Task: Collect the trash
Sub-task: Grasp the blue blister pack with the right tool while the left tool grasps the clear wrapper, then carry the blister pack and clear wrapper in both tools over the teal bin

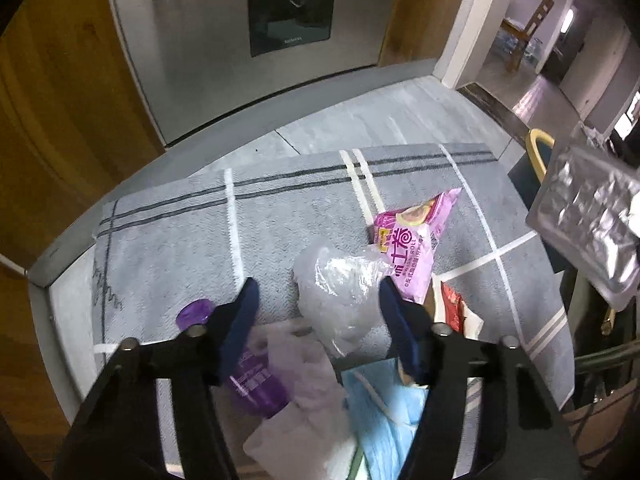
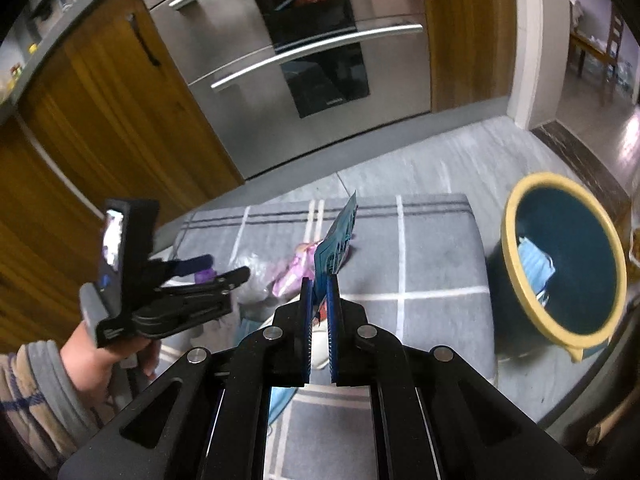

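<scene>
Two grippers: right gripper (image 2: 319, 280) pinching blue wrapper (image 2: 338, 236), bin (image 2: 520, 200) right of frame; left gripper (image 1: 318, 296) half-open, clear bag (image 1: 340, 284) between tips.

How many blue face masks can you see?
2. One mask lies inside the bin. The other mask lies on the mat, at the near edge of the trash pile. More may be hidden underneath.

**Grey Rug, Bright Litter**

The rug (image 1: 280, 216) is grey, crossed by white and dark stripes in a loose grid. On it lie a pink wrapper (image 1: 412, 248) (yellow and purple print), a purple bottle (image 1: 256, 384), a clear crumpled bag (image 1: 340, 292) and pale blue paper (image 1: 380, 412). Beside the rug stands a dark teal bin (image 2: 568, 264) with a yellow rim.
</scene>
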A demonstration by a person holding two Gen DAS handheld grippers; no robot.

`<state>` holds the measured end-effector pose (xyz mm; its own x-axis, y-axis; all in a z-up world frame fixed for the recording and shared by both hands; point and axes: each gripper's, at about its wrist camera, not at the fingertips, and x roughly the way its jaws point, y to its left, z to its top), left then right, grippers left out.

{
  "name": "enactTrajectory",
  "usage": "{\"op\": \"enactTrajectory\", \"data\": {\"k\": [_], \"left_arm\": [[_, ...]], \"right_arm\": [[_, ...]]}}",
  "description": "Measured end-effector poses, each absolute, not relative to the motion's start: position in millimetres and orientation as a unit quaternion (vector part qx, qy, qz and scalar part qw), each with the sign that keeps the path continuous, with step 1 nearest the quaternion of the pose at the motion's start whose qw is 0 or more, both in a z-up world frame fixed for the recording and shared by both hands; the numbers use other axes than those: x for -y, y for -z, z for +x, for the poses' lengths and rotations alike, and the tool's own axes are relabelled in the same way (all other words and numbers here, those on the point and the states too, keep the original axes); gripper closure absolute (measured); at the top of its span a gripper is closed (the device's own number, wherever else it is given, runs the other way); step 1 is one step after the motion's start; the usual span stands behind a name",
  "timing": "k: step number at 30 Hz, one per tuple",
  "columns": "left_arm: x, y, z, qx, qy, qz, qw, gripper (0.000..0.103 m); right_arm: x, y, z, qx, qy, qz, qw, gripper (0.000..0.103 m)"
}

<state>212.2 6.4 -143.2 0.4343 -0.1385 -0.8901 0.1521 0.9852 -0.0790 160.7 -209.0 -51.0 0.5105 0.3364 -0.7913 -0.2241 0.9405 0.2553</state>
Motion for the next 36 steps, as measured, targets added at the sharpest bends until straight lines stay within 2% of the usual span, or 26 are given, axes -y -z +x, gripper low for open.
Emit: {"op": "enactTrajectory", "data": {"k": [2,3,7,16,22,30,36], "left_arm": [[-5,151,216,-0.539,0.094,-0.003,0.837,0.065],[-5,154,216,-0.543,0.097,-0.005,0.834,0.078],[-1,153,216,-0.541,0.106,-0.005,0.834,0.087],[5,107,199,-0.474,0.101,0.034,0.874,0.09],[17,68,189,-0.432,0.117,0.023,0.894,0.091],[68,31,190,-0.411,0.181,-0.007,0.894,0.091],[132,19,192,-0.395,0.247,0.017,0.885,0.091]], "right_arm": [[209,52,161,-0.469,-0.164,0.066,0.866,0.096],[209,54,163,-0.471,-0.165,0.07,0.864,0.096],[212,56,167,-0.476,-0.16,0.08,0.861,0.096],[223,48,170,-0.465,-0.155,0.105,0.865,0.096],[237,33,170,-0.438,-0.143,0.116,0.88,0.096],[291,22,179,-0.416,-0.095,0.194,0.883,0.096],[357,21,177,-0.401,-0.026,0.24,0.884,0.096]]}}
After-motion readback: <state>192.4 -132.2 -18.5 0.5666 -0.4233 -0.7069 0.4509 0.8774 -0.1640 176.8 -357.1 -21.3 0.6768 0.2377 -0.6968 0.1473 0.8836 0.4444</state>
